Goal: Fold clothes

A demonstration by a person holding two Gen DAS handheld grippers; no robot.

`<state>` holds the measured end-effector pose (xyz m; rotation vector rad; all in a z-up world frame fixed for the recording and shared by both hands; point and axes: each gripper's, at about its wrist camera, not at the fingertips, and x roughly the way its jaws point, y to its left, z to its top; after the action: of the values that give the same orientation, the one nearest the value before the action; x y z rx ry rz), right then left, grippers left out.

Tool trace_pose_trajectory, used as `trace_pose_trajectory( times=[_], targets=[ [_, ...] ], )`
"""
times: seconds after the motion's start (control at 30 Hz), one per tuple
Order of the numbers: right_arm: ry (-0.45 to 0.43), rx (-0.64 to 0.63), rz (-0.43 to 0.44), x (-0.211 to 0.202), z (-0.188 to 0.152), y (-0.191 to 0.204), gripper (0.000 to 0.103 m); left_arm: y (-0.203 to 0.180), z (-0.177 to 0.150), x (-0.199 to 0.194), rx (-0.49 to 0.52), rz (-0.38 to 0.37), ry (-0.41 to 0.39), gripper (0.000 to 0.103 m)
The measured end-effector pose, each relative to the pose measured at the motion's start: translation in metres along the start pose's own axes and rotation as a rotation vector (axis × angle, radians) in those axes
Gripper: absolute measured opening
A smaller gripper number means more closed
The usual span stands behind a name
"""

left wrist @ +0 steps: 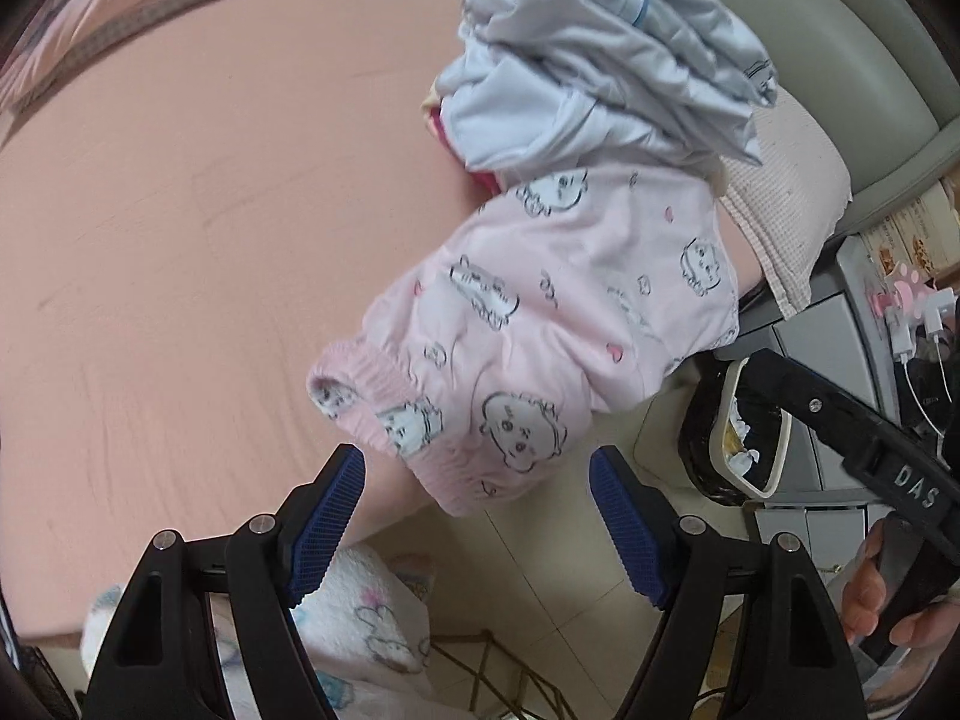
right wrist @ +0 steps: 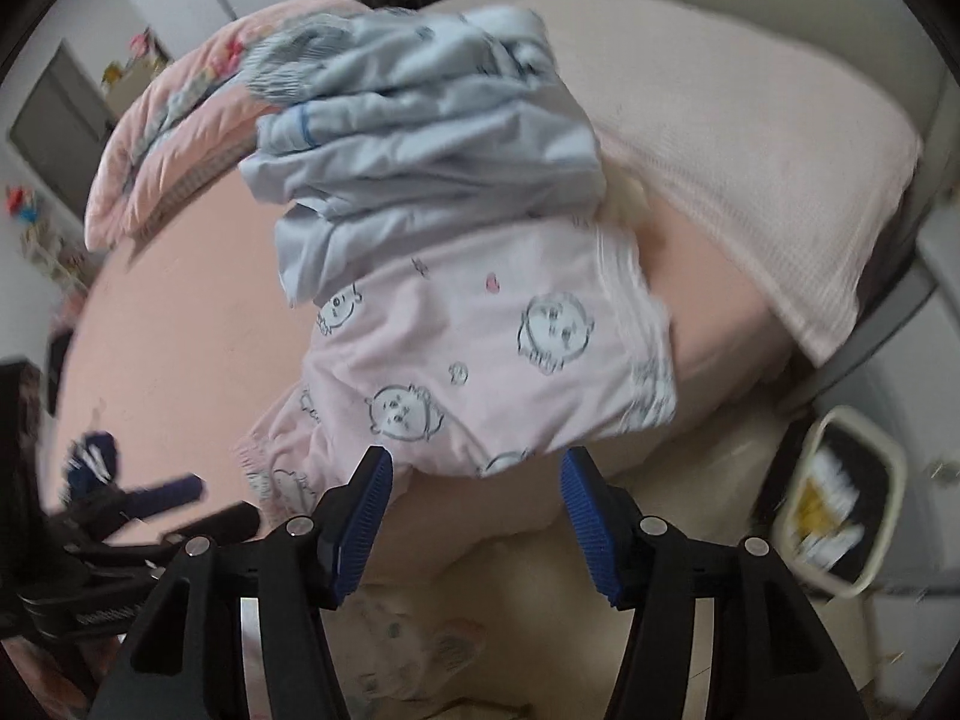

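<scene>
Both my grippers hang open over the pink pyjama piece at the corner of the bed.

My left gripper (left wrist: 477, 516) has its jaws spread wide with nothing between them; the pink garment (left wrist: 540, 312), printed with little cartoon faces, lies just ahead of its fingertips, its ribbed cuff nearest the left finger and its lower edge drooping over the bed (left wrist: 198, 228). My right gripper (right wrist: 477, 513) is also open and empty, with the garment's hem just beyond its tips. A crumpled grey-blue garment (left wrist: 606, 60) lies on the far end of the pink one.
</scene>
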<state>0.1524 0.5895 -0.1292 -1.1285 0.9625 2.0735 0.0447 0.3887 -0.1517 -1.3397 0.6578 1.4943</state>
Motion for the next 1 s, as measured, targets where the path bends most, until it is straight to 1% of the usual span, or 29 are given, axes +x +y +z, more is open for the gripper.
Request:
trace_pose_trajectory(
  times=[0.1,0.13,0.23,0.33,0.47,0.53,0.63,0.8,0.9,0.97,1.0],
  targets=[
    [0.019,0.099,0.046,0.006,-0.005,-0.015,0.066,-0.003,-0.005,0.008,0.002,0.016,0.023,0.077],
    [0.026,0.13,0.059,0.008,-0.007,-0.02,0.066,-0.004,-0.007,0.011,-0.001,0.02,0.029,0.077],
    [0.04,0.241,0.137,0.016,-0.013,-0.033,0.066,-0.005,-0.011,0.017,-0.014,0.003,0.033,0.077],
    [0.067,0.331,0.208,0.027,-0.018,-0.04,0.066,-0.008,-0.013,0.026,-0.019,0.005,0.057,0.077],
    [0.111,0.421,0.343,0.046,-0.024,-0.04,0.066,-0.013,-0.016,0.033,-0.011,-0.01,0.078,0.077],
    [0.12,0.465,0.397,0.056,-0.025,-0.04,0.066,-0.016,-0.015,0.038,-0.005,0.001,0.089,0.077],
    [0.122,0.553,0.427,0.068,-0.027,-0.046,0.066,-0.022,-0.014,0.045,0.008,0.007,0.09,0.077],
    [0.113,0.712,0.458,0.087,-0.032,-0.065,0.07,-0.027,-0.007,0.062,0.035,0.096,0.094,0.077],
    [0.107,0.765,0.45,0.099,-0.03,-0.074,0.07,-0.029,-0.004,0.07,0.046,0.111,0.096,0.077],
    [0.104,0.79,0.471,0.106,-0.029,-0.076,0.07,-0.029,-0.003,0.075,0.05,0.114,0.106,0.077],
    [0.101,0.809,0.495,0.108,-0.03,-0.08,0.07,-0.029,-0.003,0.077,0.047,0.112,0.11,0.077]
  ],
)
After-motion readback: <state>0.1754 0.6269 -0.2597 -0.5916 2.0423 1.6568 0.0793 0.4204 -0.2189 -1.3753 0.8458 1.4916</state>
